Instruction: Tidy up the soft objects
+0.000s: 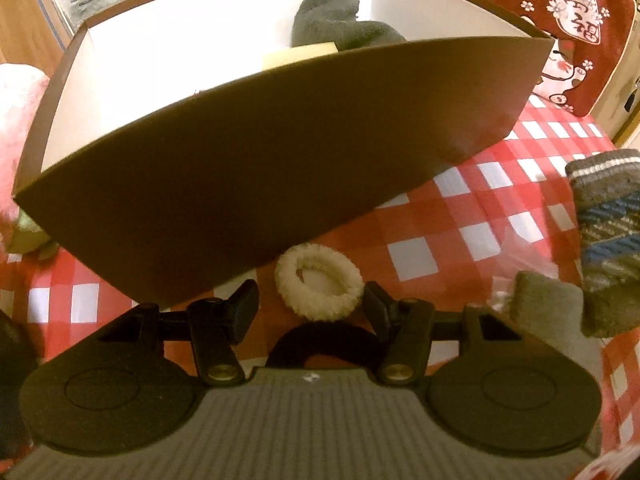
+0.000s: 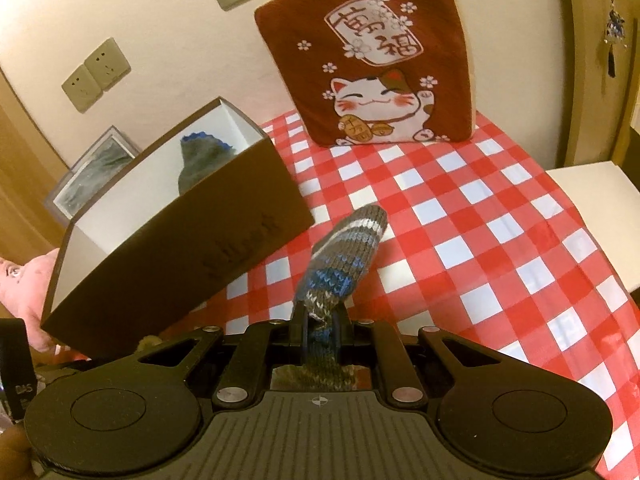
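Sock (image 2: 344,252) clamped in R tool (image 2: 320,320) | L tool (image 1: 310,300) wide around scrunchie (image 1: 318,286)

Black hair tie (image 1: 324,344) half behind tongs body.

Red-checked tablecloth (image 2: 460,216) carries brown box (image 1: 248,168); cream hair ring (image 1: 319,287); cat cushion (image 2: 372,60).
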`<action>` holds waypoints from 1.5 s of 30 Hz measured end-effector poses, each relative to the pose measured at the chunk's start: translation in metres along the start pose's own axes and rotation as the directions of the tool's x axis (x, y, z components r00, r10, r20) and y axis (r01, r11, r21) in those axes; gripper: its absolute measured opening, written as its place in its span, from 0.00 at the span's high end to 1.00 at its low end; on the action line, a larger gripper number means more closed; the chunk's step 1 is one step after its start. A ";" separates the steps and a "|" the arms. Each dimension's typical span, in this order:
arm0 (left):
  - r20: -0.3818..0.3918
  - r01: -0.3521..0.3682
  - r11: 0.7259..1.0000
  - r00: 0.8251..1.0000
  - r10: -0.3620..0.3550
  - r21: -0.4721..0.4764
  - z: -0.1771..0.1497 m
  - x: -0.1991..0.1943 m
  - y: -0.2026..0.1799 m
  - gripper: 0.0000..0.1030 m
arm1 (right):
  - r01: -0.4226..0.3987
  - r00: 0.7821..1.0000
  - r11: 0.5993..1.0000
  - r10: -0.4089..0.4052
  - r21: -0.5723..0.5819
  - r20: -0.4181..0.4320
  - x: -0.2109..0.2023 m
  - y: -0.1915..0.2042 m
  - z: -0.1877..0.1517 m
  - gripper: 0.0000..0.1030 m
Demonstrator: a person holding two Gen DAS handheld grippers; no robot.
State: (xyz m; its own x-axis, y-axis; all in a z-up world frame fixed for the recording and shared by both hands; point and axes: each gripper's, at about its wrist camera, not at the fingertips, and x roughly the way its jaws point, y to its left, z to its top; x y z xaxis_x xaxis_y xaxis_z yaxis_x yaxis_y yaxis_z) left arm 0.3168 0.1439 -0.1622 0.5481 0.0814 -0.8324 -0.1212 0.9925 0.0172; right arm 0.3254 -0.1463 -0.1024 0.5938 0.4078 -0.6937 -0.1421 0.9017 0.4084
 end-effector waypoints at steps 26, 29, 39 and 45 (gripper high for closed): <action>0.051 0.044 0.997 0.998 -0.047 0.066 0.002 -0.018 -0.008 0.83 | -0.015 1.000 1.000 0.015 -0.013 0.021 -0.011 0.003 0.002 0.89; 0.062 0.049 0.997 0.997 -0.052 0.061 -0.001 -0.030 -0.006 0.83 | -0.024 0.999 1.000 0.024 -0.017 0.033 -0.017 0.006 0.002 0.89; 0.073 0.058 0.998 0.996 -0.060 0.028 -0.019 -0.072 0.003 0.83 | -0.064 0.996 0.997 0.066 -0.043 0.054 -0.043 0.015 -0.003 0.89; 0.061 0.054 0.998 0.997 -0.055 0.020 -0.038 -0.093 0.007 0.83 | -0.173 0.985 0.979 0.169 -0.108 -0.041 -0.053 0.027 -0.022 0.89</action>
State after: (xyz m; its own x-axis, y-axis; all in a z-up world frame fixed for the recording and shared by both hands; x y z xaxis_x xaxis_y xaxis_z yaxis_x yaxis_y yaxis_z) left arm 0.2335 0.1396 -0.1061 0.6031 0.0317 -0.7970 -0.0750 0.9970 -0.0171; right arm 0.2727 -0.1407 -0.0671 0.5281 0.5600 -0.6383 -0.3269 0.8278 0.4559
